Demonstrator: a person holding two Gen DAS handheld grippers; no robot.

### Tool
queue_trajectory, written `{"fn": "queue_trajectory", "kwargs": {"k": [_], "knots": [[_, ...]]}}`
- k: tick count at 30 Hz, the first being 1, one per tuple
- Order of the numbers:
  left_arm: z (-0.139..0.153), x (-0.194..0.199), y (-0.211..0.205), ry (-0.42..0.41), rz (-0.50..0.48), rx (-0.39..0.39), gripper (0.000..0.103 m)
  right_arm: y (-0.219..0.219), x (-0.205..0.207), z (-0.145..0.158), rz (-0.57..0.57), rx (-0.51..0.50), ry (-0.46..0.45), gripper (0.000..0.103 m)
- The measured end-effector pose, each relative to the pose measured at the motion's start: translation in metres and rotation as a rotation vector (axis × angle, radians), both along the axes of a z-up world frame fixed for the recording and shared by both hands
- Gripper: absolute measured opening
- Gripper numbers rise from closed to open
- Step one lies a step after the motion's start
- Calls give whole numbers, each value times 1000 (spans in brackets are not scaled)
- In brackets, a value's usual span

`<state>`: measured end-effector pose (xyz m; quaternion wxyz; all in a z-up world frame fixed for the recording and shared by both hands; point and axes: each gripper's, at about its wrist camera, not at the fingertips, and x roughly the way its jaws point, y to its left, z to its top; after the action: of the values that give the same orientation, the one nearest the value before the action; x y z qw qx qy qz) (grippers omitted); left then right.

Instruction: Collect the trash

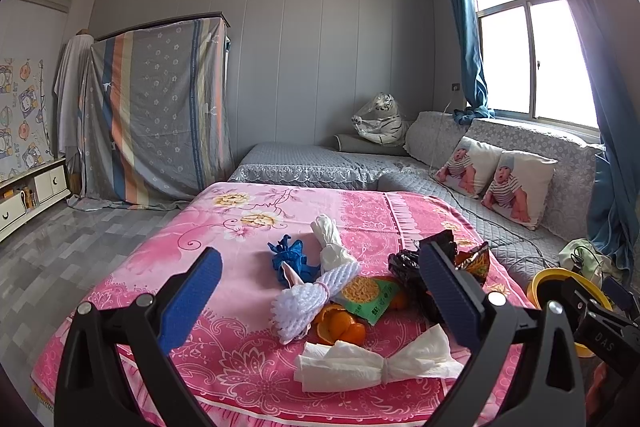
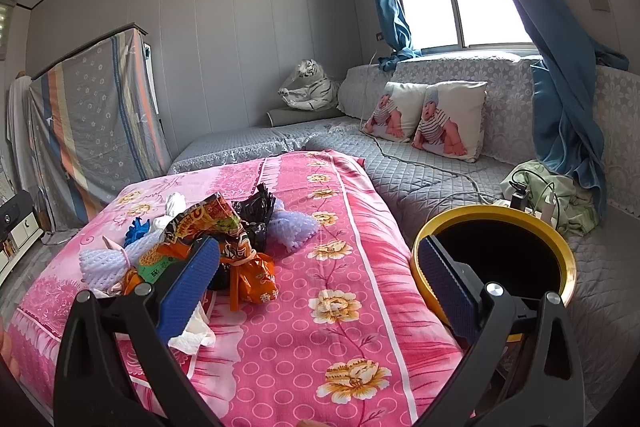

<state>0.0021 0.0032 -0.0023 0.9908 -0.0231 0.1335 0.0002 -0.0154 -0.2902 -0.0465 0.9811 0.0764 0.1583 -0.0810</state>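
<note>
Trash lies heaped on the pink flowered cloth [image 1: 248,367]: a tied white tissue [image 1: 372,363], orange peel [image 1: 340,327], a white foam net [image 1: 316,293], a green noodle packet [image 1: 366,297], a blue crumpled piece [image 1: 290,259], a white bag [image 1: 330,239] and a black bag [image 1: 408,267]. My left gripper [image 1: 320,301] is open above the heap, holding nothing. My right gripper [image 2: 318,279] is open and empty, to the right of the heap, with an orange snack wrapper [image 2: 256,273] and the black bag [image 2: 256,211] by its left finger. A yellow-rimmed black bin [image 2: 560,247] stands right of the table.
A grey quilted sofa [image 2: 432,183] with two baby-print cushions [image 2: 448,123] runs behind and to the right. Cables and chargers [image 2: 532,195] lie on it near a green cloth. A covered wardrobe [image 1: 156,115] and a low cabinet [image 1: 28,195] stand at the left.
</note>
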Motion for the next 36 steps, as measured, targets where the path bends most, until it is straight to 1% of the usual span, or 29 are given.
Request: {"fn": "queue_trajectory", "kwargs": {"k": [7, 23, 36], "knots": [[-5, 0, -5, 12, -2, -1, 95, 1, 0, -3, -2, 12, 7, 95], [-7, 4, -6, 31, -13, -8, 95, -1, 1, -5, -2, 22, 15, 95], [-8, 4, -6, 32, -13, -9, 95, -2, 1, -4, -2, 23, 15, 95]]}}
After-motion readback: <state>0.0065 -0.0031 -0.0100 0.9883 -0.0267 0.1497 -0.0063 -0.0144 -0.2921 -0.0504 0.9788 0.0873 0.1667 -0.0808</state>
